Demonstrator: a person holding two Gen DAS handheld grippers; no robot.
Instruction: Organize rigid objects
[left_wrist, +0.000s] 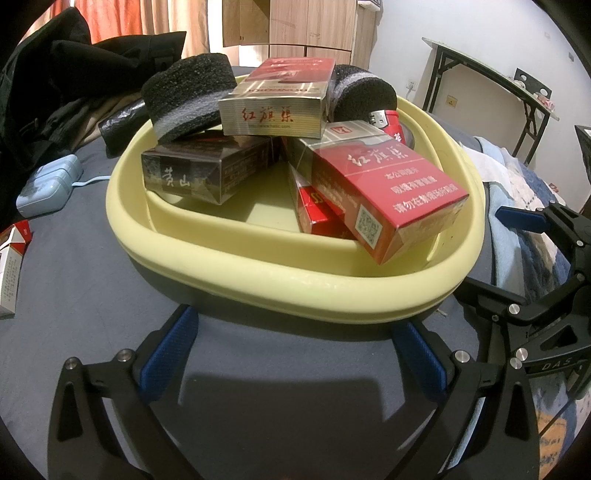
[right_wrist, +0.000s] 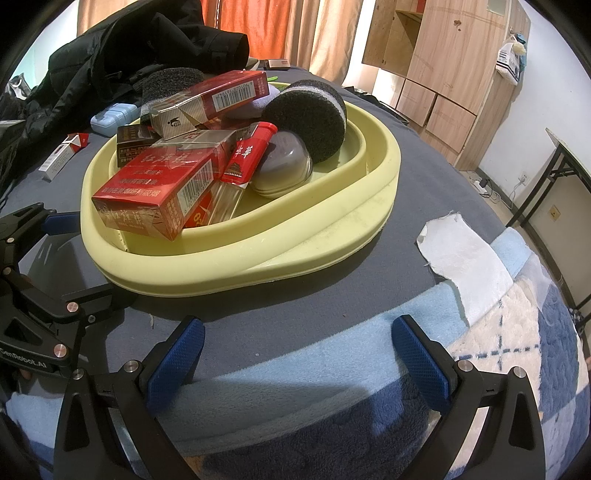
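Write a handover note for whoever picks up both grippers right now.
Left gripper: open, empty, just short of the yellow basin.
Right gripper: open, empty, over the blue blanket.
Done: basin on the bed holds piled cigarette packs, a red lighter and black sponges.
Left: a white and red pack and a pale blue case lie outside the basin.

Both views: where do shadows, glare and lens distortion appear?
Left wrist view: the yellow basin rim bulges from fisheye distortion, with black corners; the open jaws throw a shadow on the grey sheet. Right wrist view: glare on the clear dome, same black corners.
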